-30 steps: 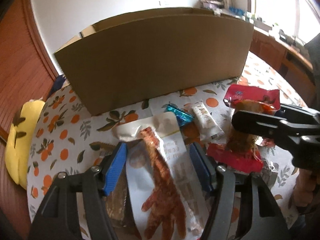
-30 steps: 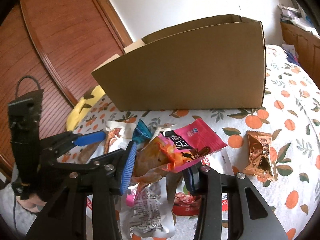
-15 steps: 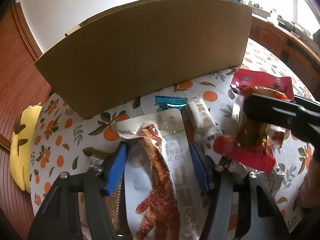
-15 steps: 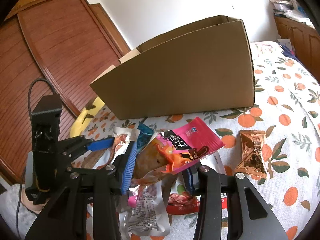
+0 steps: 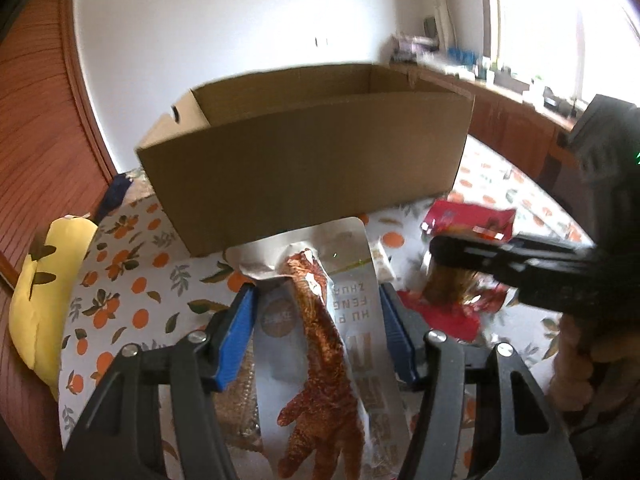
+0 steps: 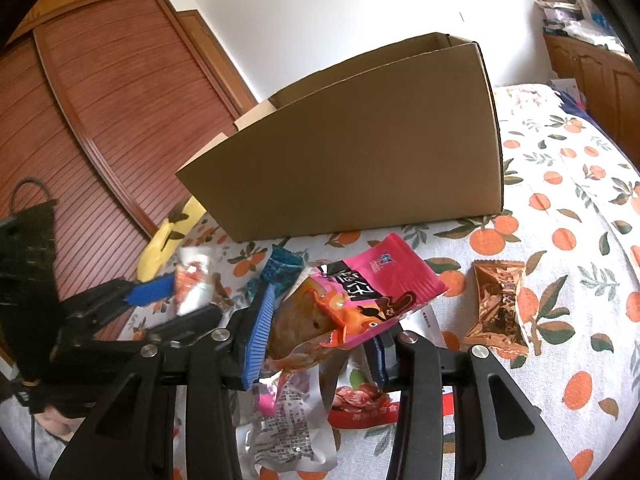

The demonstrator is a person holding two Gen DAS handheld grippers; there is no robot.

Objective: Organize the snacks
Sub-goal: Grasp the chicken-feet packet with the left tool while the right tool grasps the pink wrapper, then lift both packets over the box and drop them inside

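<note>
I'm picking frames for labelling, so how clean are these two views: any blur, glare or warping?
Left wrist view: window top right blown out, right hand-held gripper motion-blurred, cardboard box bowed by the fisheye. Right wrist view: evenly lit, pink packet sharp, left hand-held gripper smeared.

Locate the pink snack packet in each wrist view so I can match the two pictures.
Left wrist view: the pink snack packet sits at right-centre, held up by the right gripper.
Right wrist view: the same packet fills the lower centre, clamped in that gripper.
Shared landmark: the open cardboard box standing behind it in both.
</note>
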